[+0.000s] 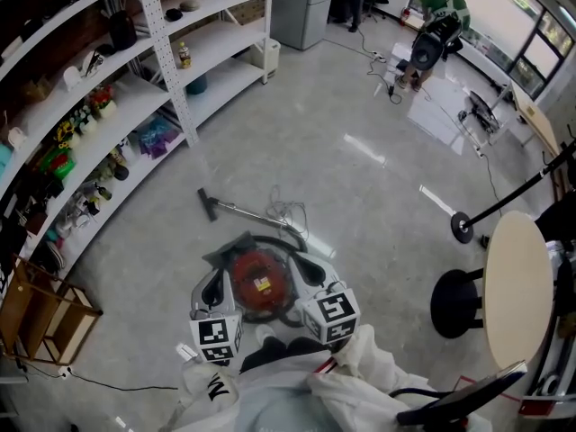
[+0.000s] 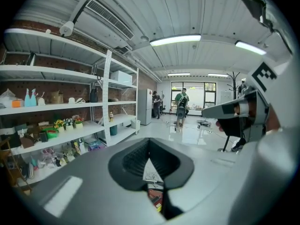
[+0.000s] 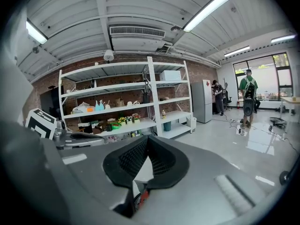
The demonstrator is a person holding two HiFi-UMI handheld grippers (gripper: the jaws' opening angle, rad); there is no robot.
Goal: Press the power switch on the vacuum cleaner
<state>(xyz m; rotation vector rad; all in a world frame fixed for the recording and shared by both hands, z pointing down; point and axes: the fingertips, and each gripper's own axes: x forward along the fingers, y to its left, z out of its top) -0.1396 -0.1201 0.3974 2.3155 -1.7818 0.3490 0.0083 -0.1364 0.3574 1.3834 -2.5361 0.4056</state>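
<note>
Floor (image 1: 360, 151): polished concrete, shelves (image 1: 135, 79) on your left.
Vacuum cleaner (image 1: 256, 282): red canister at your feet, between the grippers; likely heavy and rigid, so press its top.
Left gripper (image 2: 149, 142): jaws together, empty.
Right gripper (image 3: 147, 139): jaws together, empty.

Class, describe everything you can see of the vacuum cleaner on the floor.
The vacuum cleaner is a squat canister with a round red top bearing a yellow label, set in a grey shell, seemingly plastic. It stands upright on the grey floor just before the person. A dark hose curves round it to a metal wand ending in a black floor head. A thin cable lies loose beside the wand. The left gripper and right gripper flank it; contact cannot be told.
</note>
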